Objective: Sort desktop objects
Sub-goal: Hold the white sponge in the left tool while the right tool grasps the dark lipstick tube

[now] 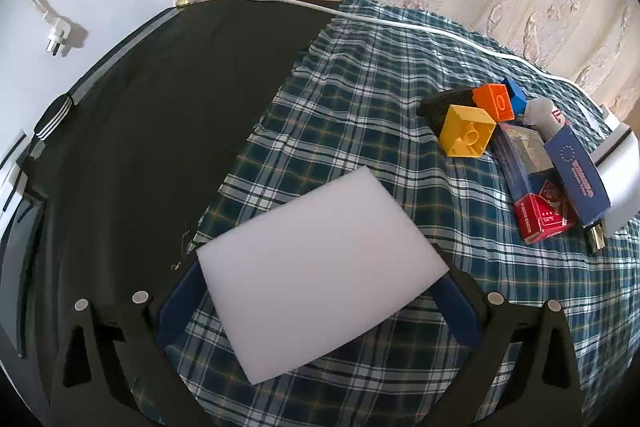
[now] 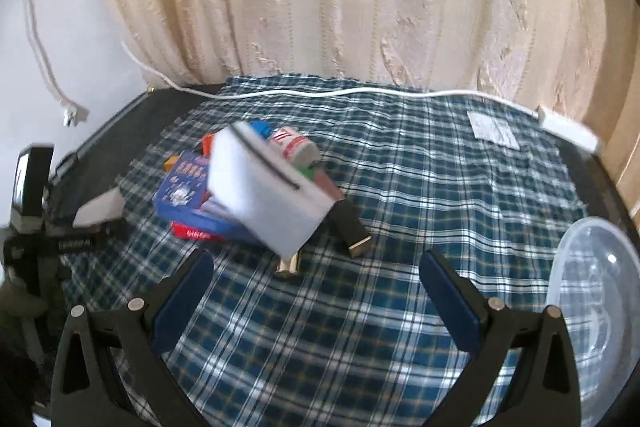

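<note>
left gripper (image 1: pixel 318 291): two black plastic finger arms, angular with triangular cut-outs, blue pads on the inner faces, round silver screw heads on top, two per side; right gripper (image 2: pixel 316 291): same build, black arms, dark blue pads, silver screws; left gripper seen from the right wrist view as a black body with small white lettering, unreadable

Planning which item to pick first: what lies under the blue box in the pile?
The blue box leans on a red box and a clear-topped case. Whatever lies beneath those is covered.
</note>
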